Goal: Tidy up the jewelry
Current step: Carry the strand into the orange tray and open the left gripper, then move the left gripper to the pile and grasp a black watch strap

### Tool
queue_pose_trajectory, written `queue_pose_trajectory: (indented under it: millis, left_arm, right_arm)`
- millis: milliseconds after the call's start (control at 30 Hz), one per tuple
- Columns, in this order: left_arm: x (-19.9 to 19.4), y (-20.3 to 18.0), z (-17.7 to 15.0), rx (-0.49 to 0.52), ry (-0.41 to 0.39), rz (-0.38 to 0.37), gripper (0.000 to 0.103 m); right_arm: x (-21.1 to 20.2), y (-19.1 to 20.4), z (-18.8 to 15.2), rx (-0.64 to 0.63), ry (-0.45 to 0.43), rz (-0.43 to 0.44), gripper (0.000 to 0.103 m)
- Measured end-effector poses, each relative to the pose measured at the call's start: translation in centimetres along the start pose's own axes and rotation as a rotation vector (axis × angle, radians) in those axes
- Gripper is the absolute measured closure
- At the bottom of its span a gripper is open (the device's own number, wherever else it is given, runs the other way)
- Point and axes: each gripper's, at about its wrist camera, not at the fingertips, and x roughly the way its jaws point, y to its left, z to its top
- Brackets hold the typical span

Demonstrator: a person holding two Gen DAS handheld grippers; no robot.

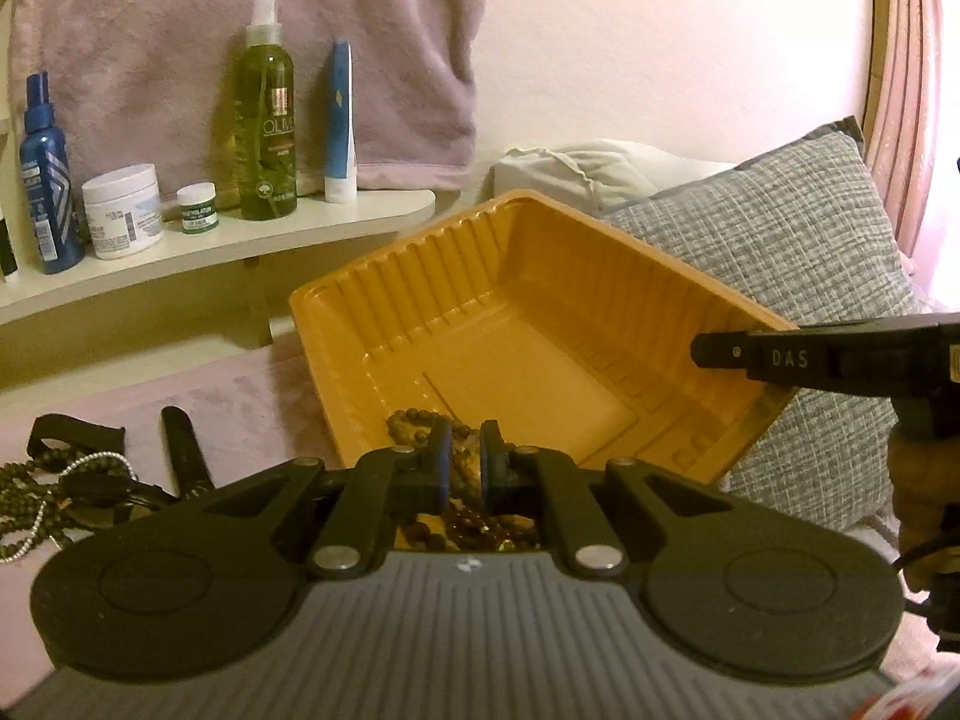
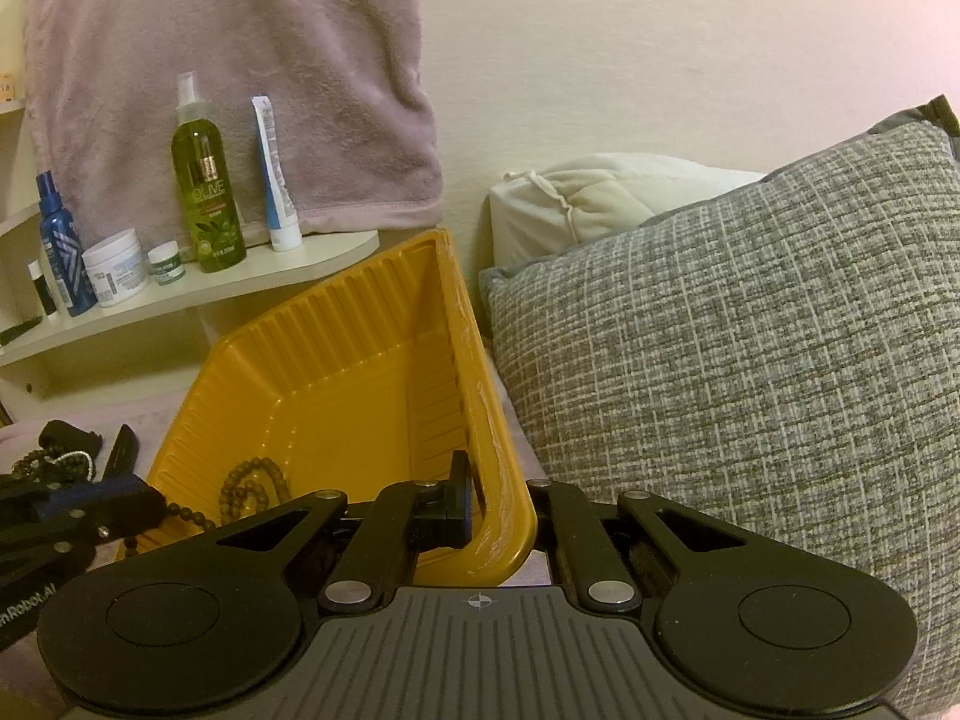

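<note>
An orange plastic tray (image 1: 540, 312) stands tilted on a pink bed cover. My right gripper (image 2: 489, 510) is shut on the tray's right rim (image 2: 480, 408), one finger inside and the other hidden behind the wall. The left wrist view shows it coming in from the right (image 1: 705, 351). A brown bead necklace (image 2: 252, 480) lies in the tray's low corner. My left gripper (image 1: 466, 462) hovers over that corner, its pads a narrow gap apart. A strand of dark beads (image 1: 474, 525) hangs from them; in the right wrist view that strand (image 2: 192, 516) runs from the left gripper's tip (image 2: 157, 502).
More jewelry (image 1: 54, 480) lies on the cover at the left: bead strings, a silver chain, black straps. A shelf (image 1: 240, 240) behind holds a green spray bottle (image 1: 267, 120), a blue bottle, jars and a tube. A grey pillow (image 1: 780, 252) and a white one lie right of the tray.
</note>
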Motion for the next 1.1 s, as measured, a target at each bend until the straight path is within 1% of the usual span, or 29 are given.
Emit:
queue_pose_trajectory:
  millis: [33,67,233,300,367,533,767,867,967,1100]
  left_arm:
    - [0.0,0.0,0.0,0.0,0.0,0.004,0.088]
    - [-0.1,0.1,0.0,-0.001,-0.002,0.006,0.087]
    - [-1.0,1.0,-0.4,-0.01,-0.011,0.042,0.087]
    - [-1.7,1.6,-0.7,-0.013,-0.02,0.071,0.087]
    - [-2.2,2.6,-1.1,-0.037,-0.021,0.102,0.086]
    - [-3.4,5.8,-2.3,-0.095,-0.009,0.205,0.086]
    - [-4.5,10.9,-4.5,-0.156,0.021,0.375,0.086]
    - [-4.3,12.5,-4.9,-0.147,0.034,0.427,0.082]
    - [-3.7,13.5,-5.0,-0.134,0.041,0.446,0.082]
    - [-1.9,14.1,-4.9,-0.079,0.057,0.465,0.082]
  right_arm:
    - [0.0,0.0,0.0,0.0,0.0,0.0,0.097]
    - [0.0,0.0,0.0,0.001,0.0,-0.001,0.097]
    - [0.0,0.0,0.0,0.001,0.0,-0.001,0.097]
    - [0.0,0.0,0.0,0.0,0.0,0.0,0.097]
    - [0.0,0.0,0.0,0.0,0.001,0.0,0.097]
    - [0.0,0.0,0.0,0.001,-0.001,-0.001,0.097]
    - [-0.1,0.3,0.1,-0.005,-0.001,-0.004,0.097]
    - [-0.1,0.4,0.1,-0.006,-0.001,-0.005,0.097]
    - [0.0,0.3,0.0,-0.005,0.001,-0.005,0.097]
    - [0.0,0.3,0.0,-0.006,0.002,-0.006,0.097]
